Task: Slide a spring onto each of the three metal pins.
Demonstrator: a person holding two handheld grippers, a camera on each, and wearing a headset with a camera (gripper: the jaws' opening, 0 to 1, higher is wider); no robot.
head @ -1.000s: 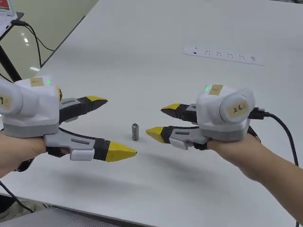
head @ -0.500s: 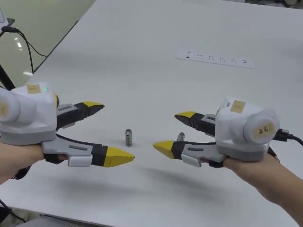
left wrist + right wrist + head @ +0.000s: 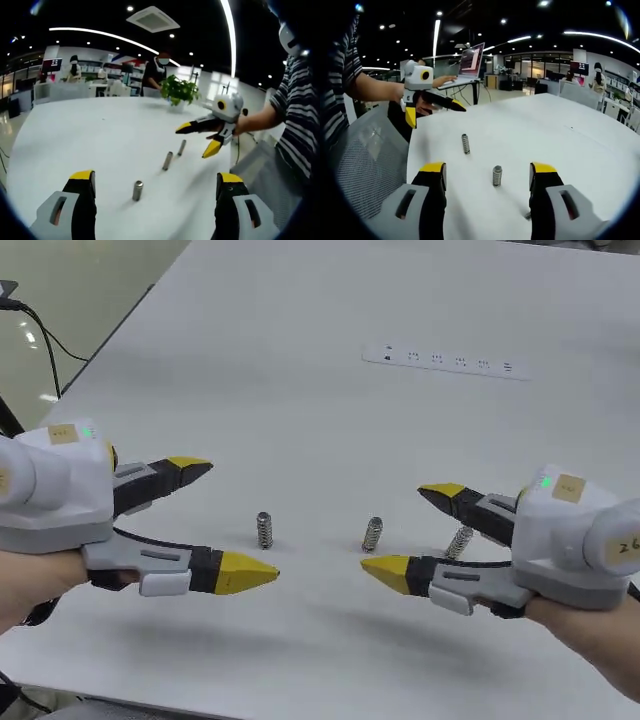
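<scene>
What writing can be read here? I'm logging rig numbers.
"2": handwritten on the round label of the right gripper, rest cut off.
Tan sticker atop the left gripper: unreadable.
Power strip: markings too small.
Laptop screen: blurred.

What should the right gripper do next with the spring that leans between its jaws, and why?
Probably close the right gripper gently on the leaning spring and set it upright. Both it and the left gripper are open and hold nothing. The leaning spring already lies between the right gripper's jaws, while the middle spring and the left spring stand straight on the table.
</scene>
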